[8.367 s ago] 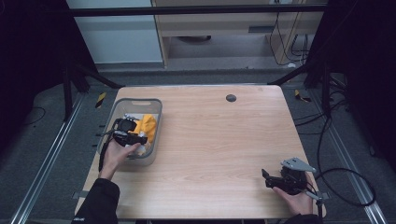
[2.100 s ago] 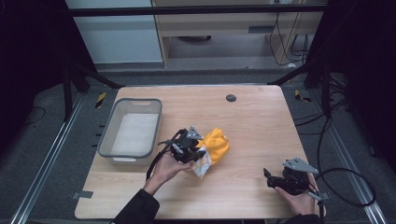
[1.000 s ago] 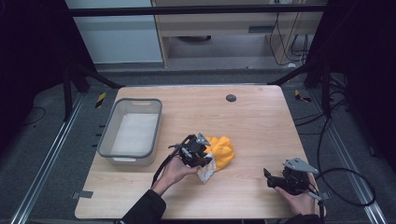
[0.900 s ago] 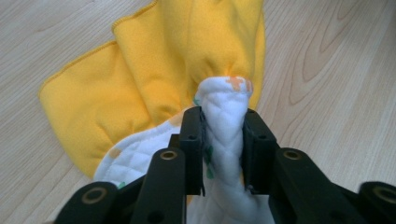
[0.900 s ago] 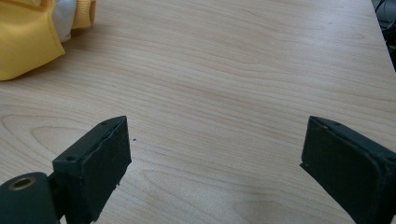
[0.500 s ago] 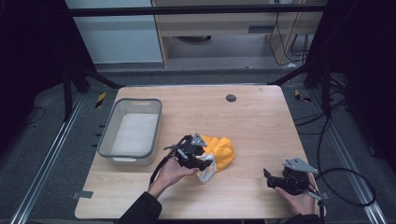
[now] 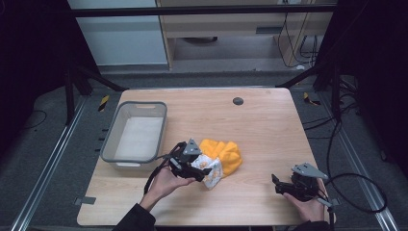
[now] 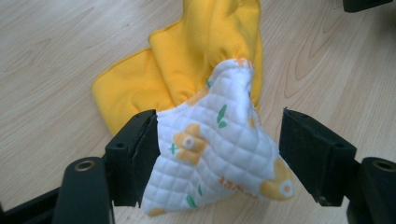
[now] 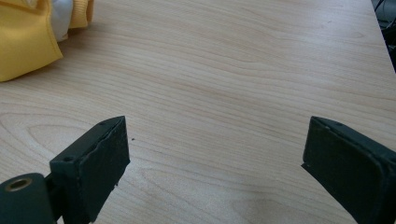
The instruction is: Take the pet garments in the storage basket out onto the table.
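Pale wood-grain table (image 7: 269, 120), smooth and matt.
Soft yellow cloth (image 8: 187, 60) with quilted white printed lining; translucent plastic tub (image 7: 115, 132); matt black jaws.

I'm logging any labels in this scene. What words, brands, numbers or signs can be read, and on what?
None can be read.
The quilted white cloth between the left gripper's jaws bears orange marks near its lower edge that may be letters, too creased and blurred to read.
The rest of its print is flowers and leaves.

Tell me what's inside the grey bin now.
The grey bin holds nothing but its pale floor. The yellow garment lies on the table beside the left gripper. The near wall hides a strip of floor.
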Action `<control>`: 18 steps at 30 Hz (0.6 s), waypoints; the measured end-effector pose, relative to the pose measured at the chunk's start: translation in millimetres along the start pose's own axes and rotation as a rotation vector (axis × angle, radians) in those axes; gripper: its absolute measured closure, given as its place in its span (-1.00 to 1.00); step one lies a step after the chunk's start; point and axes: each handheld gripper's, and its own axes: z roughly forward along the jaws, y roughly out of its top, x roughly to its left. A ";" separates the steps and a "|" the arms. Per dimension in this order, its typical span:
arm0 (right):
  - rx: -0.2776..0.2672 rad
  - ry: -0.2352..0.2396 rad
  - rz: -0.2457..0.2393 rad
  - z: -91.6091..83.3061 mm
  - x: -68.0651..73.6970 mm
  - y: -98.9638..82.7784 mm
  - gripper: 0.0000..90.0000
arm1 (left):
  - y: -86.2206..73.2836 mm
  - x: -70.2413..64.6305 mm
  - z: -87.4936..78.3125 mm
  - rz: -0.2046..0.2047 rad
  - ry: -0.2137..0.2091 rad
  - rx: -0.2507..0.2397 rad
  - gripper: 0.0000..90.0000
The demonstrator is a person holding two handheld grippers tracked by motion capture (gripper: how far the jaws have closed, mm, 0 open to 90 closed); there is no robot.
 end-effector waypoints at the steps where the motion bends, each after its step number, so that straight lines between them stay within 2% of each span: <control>1: 0.000 -0.001 -0.003 0.2 -0.1 -0.1 -0.85 | -2.1 0.5 -2.1 -0.002 0.000 -0.002 -0.39; 10: 0.009 0.005 0.002 0.9 0.7 -0.4 -0.87 | -25.5 2.9 -17.5 -0.003 0.034 -0.009 -0.45; 14: 0.013 0.002 -0.008 1.3 0.9 -0.8 -0.88 | -39.4 5.5 -22.1 -0.024 0.039 0.001 -0.46; 18: 0.013 0.001 -0.011 1.4 1.2 -0.8 -0.88 | -53.6 9.1 -26.1 -0.044 0.062 0.016 -0.45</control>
